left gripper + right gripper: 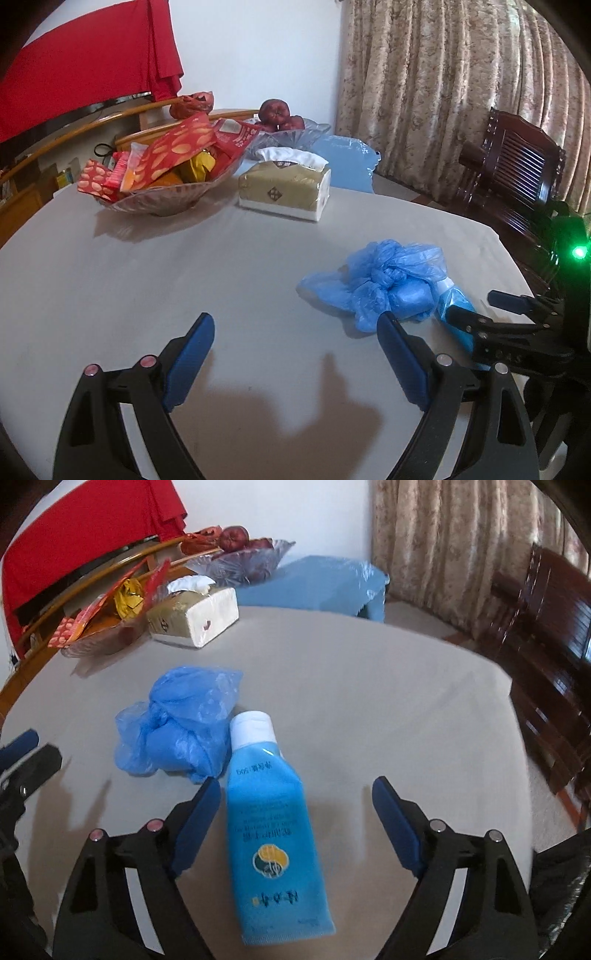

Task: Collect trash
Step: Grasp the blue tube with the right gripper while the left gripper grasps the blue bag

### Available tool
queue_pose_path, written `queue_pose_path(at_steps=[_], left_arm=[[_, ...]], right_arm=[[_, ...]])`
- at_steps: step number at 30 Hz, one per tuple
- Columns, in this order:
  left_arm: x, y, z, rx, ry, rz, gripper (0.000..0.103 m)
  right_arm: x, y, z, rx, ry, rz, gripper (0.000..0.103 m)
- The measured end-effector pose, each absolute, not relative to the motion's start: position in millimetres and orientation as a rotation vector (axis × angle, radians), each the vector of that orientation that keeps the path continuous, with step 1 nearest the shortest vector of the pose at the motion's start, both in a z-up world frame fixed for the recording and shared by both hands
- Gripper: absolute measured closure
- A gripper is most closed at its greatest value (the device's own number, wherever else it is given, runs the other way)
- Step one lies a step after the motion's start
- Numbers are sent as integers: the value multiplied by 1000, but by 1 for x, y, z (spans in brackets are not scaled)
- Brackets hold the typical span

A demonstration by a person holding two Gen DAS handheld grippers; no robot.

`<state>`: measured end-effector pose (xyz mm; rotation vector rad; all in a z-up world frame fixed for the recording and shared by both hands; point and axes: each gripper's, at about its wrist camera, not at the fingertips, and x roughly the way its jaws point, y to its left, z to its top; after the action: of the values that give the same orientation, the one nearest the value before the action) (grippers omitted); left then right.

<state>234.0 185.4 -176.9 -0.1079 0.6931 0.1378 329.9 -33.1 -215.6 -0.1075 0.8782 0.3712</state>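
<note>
A crumpled blue plastic bag lies on the grey table, ahead and right of my open left gripper. It also shows in the right wrist view. A blue tube with a white cap lies flat beside the bag, cap pointing away, between the fingers of my open right gripper, close to the left finger. In the left wrist view the tube is partly hidden behind the right gripper. Both grippers are empty.
A glass bowl of snack packets, a tissue box and a glass bowl of apples stand at the far side. A blue bag lies at the back. A dark wooden chair stands to the right of the table.
</note>
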Motion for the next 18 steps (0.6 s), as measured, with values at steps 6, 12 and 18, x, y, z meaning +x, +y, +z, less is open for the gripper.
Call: queue_pose_path(at_steps=[6, 12, 18], left_arm=[[236, 183, -177, -113, 694, 134, 15], [240, 180, -176, -111, 696, 131, 15], [250, 170, -175, -110, 701, 114, 15]], right_arm=[[337, -23, -221, -141, 901, 375, 31], [340, -26, -219, -135, 894, 378, 61], [338, -42, -215, -127, 893, 371, 62]])
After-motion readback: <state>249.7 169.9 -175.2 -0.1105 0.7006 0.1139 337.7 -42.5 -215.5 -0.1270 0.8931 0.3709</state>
